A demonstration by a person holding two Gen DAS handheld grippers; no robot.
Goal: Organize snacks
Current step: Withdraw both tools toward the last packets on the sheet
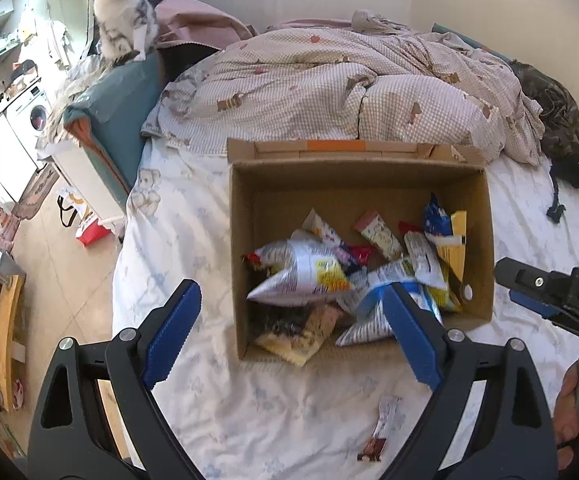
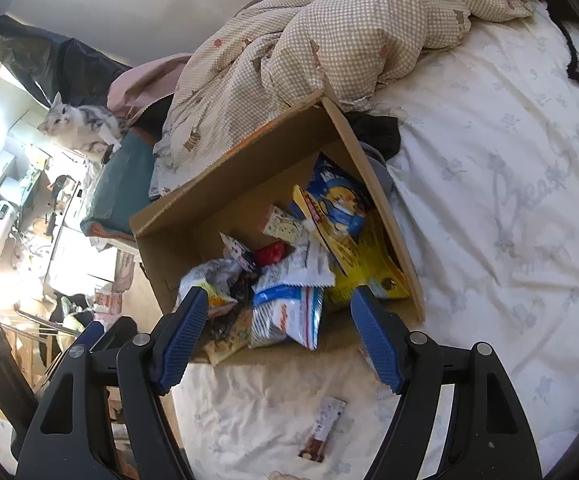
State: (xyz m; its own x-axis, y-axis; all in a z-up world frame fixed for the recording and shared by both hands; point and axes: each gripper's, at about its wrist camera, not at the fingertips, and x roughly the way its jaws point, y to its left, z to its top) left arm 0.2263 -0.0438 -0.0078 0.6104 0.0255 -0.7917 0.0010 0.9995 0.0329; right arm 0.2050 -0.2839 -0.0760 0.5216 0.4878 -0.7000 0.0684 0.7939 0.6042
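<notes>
- Both the left gripper (image 1: 291,330) and the right gripper (image 2: 279,336) stood wide apart, holding nothing.
- One small brown-and-white snack bar (image 2: 322,429) lay on the white bedsheet (image 2: 489,208), just outside the open cardboard box (image 1: 241,240) of snack packets; soft bedding risked a fumbled pinch.
- The grey-and-white cat (image 1: 123,16) nearby might have interfered.

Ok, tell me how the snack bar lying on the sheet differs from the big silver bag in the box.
The snack bar lies alone on the white sheet, outside the cardboard box; the big silver bag sits inside it, piled among other packets. The bar is slim, flat and small; the bag is much larger and puffed up. The bar has a brown end, the bag yellow print. Both are sealed wrappers, and neither is gripped.
</notes>
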